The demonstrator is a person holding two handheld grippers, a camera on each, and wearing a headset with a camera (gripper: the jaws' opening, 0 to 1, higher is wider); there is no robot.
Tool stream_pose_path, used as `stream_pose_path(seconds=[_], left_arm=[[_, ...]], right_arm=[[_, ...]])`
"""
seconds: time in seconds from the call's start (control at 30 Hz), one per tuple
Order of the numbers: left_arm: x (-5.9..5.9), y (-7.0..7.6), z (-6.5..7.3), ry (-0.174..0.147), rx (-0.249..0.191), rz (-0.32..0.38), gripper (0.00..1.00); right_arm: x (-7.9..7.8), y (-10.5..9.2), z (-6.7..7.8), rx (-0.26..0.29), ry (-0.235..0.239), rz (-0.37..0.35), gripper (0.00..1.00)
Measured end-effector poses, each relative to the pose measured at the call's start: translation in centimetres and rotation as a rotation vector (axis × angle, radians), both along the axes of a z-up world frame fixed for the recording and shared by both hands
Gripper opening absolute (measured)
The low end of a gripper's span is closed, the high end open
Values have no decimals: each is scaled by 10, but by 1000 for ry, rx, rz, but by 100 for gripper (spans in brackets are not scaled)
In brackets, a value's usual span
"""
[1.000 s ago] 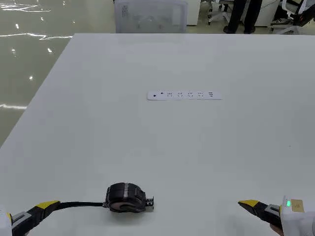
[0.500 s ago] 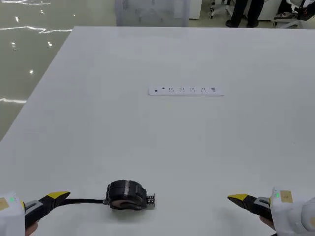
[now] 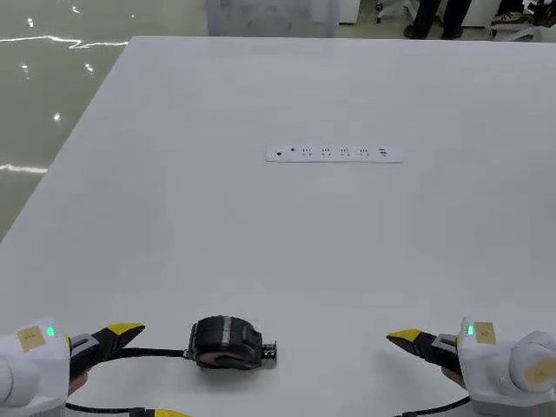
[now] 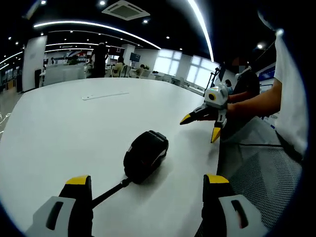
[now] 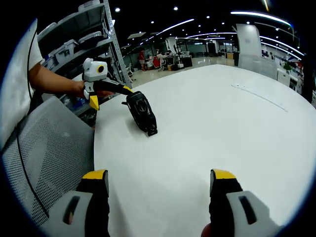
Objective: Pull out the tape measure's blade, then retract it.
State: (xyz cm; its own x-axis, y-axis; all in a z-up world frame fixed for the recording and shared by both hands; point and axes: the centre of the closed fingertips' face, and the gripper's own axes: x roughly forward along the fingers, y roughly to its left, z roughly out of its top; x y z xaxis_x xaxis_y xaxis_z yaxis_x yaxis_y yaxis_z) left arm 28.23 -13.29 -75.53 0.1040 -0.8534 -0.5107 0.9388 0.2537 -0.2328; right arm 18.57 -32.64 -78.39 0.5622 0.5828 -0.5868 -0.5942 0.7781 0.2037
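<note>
Left gripper view: left gripper [image 4: 146, 179] jaws stood wide open, empty. Tape measure [image 4: 145, 155] lay on worktop [image 4: 74, 123] just ahead, strap [image 4: 111, 190] trailing back toward jaws.
Right gripper view: right gripper [image 5: 159, 174] jaws wide open, empty. Case lay well ahead, hook end facing it.
Head view: long axis ran left-right, left gripper nearer. Versus one second earlier, both grippers had closed in; case unmoved.

My head view is bright and even. Light falls from above on the white table [image 3: 347, 261], so the tape measure [image 3: 226, 342] throws only a faint, soft shadow. On the glossy floor [image 3: 43, 78] at the left I see glare streaks. Both gripper views bend strongly near their edges, where the ceiling light strips [image 4: 199, 23] curve. The far background looks a little soft.
</note>
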Motion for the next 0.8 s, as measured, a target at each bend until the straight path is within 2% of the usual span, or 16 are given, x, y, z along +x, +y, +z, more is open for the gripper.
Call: stream_pose_path(seconds=[0.37,0.5,0.8], left_arm=[[7,-11,-11,13,19,-61,80],[9,-15,-18,0,33,-91,73],[13,-22,-22,-18,38,-130,63]], right_arm=[[12,12,-6,15,1,22,83],[15,16,-7,35,10,30,83],[19,17,-9,29,17,50,83]])
